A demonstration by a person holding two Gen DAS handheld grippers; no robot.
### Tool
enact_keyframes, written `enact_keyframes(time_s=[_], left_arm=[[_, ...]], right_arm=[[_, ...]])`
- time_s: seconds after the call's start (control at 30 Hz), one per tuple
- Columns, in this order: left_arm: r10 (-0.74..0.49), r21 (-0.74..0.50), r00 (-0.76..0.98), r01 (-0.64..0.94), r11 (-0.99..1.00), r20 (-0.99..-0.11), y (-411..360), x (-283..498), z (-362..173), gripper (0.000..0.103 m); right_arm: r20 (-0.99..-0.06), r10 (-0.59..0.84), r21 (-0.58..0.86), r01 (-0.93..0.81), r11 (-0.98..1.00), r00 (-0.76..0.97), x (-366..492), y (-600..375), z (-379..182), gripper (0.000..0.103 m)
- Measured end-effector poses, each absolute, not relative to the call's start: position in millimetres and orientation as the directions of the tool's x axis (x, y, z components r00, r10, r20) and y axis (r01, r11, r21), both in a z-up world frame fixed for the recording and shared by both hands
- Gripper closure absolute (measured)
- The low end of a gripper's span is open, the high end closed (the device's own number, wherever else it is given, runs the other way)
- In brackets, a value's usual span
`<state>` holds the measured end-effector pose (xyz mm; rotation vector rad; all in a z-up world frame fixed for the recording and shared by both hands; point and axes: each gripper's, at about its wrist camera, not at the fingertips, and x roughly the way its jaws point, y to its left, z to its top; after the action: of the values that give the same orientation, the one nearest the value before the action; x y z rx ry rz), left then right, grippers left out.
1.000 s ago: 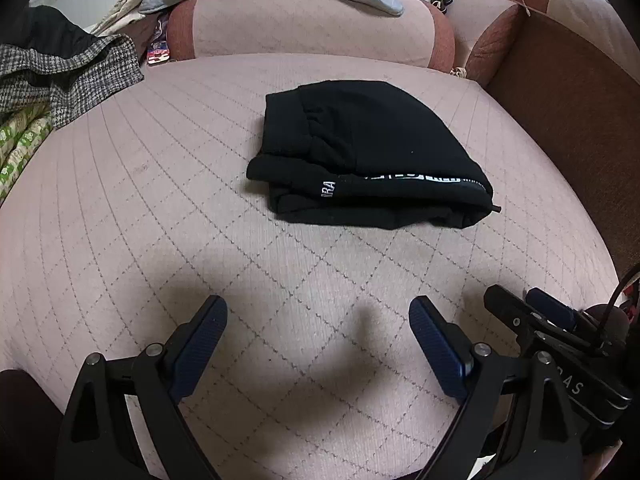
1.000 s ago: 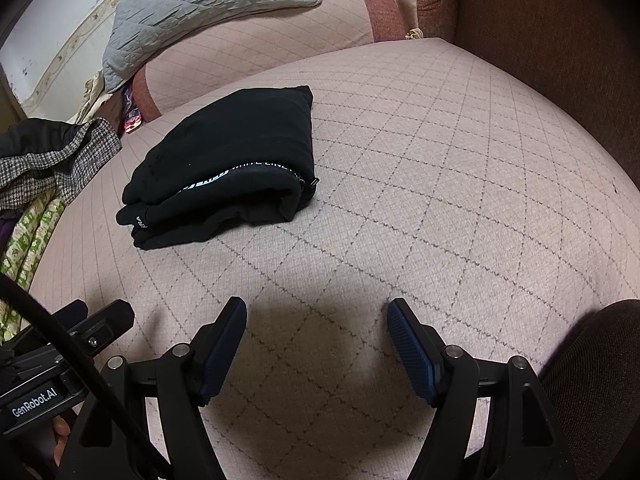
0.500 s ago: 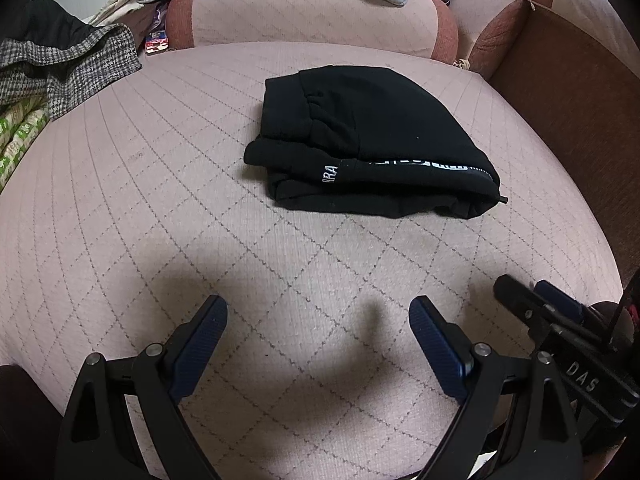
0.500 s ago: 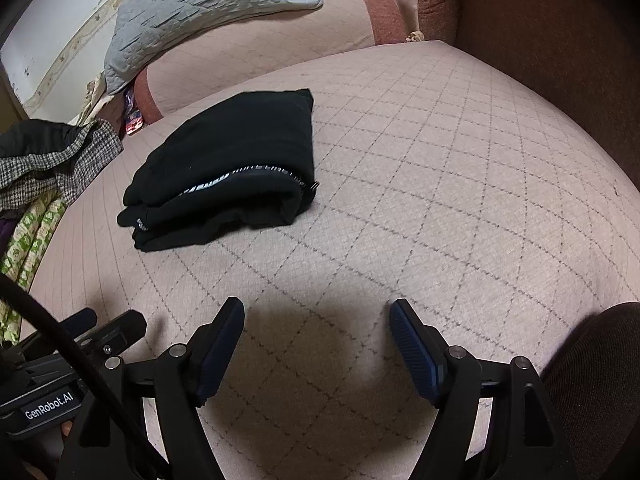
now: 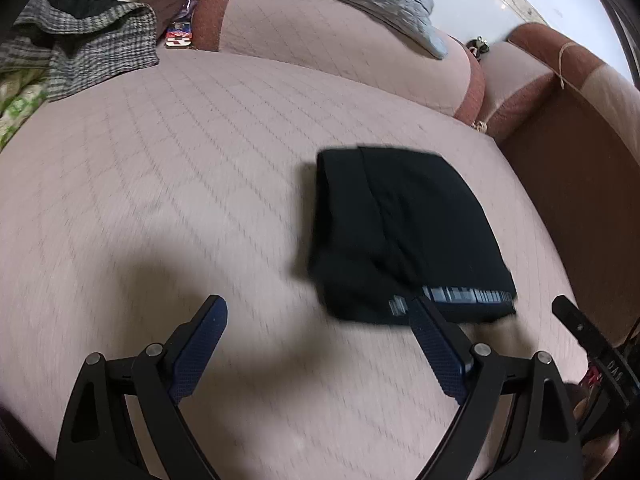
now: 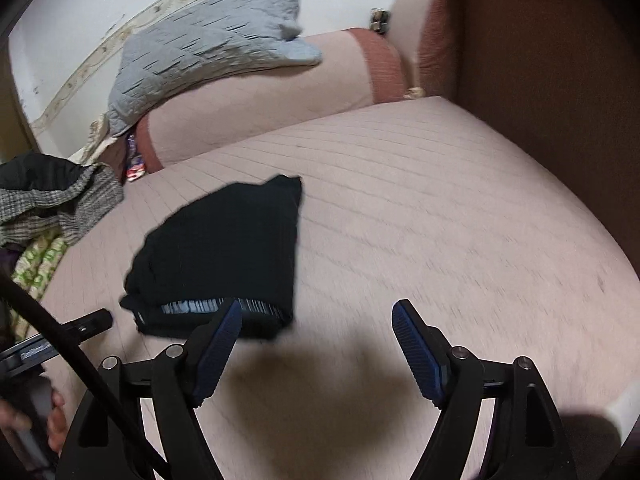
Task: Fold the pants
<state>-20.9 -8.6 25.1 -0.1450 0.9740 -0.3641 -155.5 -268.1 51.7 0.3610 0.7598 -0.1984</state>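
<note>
The black pants (image 5: 404, 232) lie folded into a compact bundle on the pink quilted bed (image 5: 200, 184), with a white-lettered stripe along the near edge. They also show in the right wrist view (image 6: 224, 252). My left gripper (image 5: 318, 312) is open and empty, with the pants just beyond its right finger. My right gripper (image 6: 318, 316) is open and empty, with the pants just beyond its left finger. Both views are blurred by motion.
A pink bolster (image 5: 340, 48) with a grey quilted blanket (image 6: 208, 52) lies at the bed's head. A checked garment pile (image 5: 80, 52) sits at the left. A brown padded side wall (image 6: 540, 92) runs along the right.
Both grippers have moved forward toward the pants, which now sit closer to the fingers. Both views have tilted and blurred. The pants have not moved, and both grippers stay open.
</note>
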Motion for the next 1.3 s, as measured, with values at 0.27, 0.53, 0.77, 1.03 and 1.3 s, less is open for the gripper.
enact_keyframes(time_s=[0.27, 0.53, 0.77, 1.03, 1.3], left_arm=[[-0.549, -0.479, 0.334, 0.274, 0.834, -0.766, -30.0, 55.4, -10.6, 0.011], [-0.677, -0.595, 0.257, 0.331, 0.732, -0.69, -65.8, 95.7, -17.3, 0.0], [-0.664, -0.602, 0.214, 0.29, 0.744, -0.717, -76.0, 106.2, -12.7, 0.045], [-0.704, -0.651, 0.257, 0.27, 0.71, -0.662, -46.4, 103.4, 7.7, 0.06], [-0.663, -0.618, 0.312, 0.243, 0.748, -0.68, -31.1, 139.6, 21.5, 0.06]], right_arm=[[-0.715, 0.159, 0.413, 0.227, 0.882, 0.681, -51.5, -298.3, 35.9, 0.021], [-0.716, 0.372, 0.583, 0.214, 0.784, 0.59, 25.8, -304.7, -19.3, 0.012], [-0.661, 0.476, 0.662, 0.151, 0.734, 0.58, 40.3, -293.9, -14.7, 0.054], [-0.632, 0.48, 0.63, 0.044, 0.775, 0.609, 47.1, -264.1, 44.7, 0.079], [-0.645, 0.459, 0.604, 0.039, 0.796, 0.611, 91.1, -253.8, 63.4, 0.08]])
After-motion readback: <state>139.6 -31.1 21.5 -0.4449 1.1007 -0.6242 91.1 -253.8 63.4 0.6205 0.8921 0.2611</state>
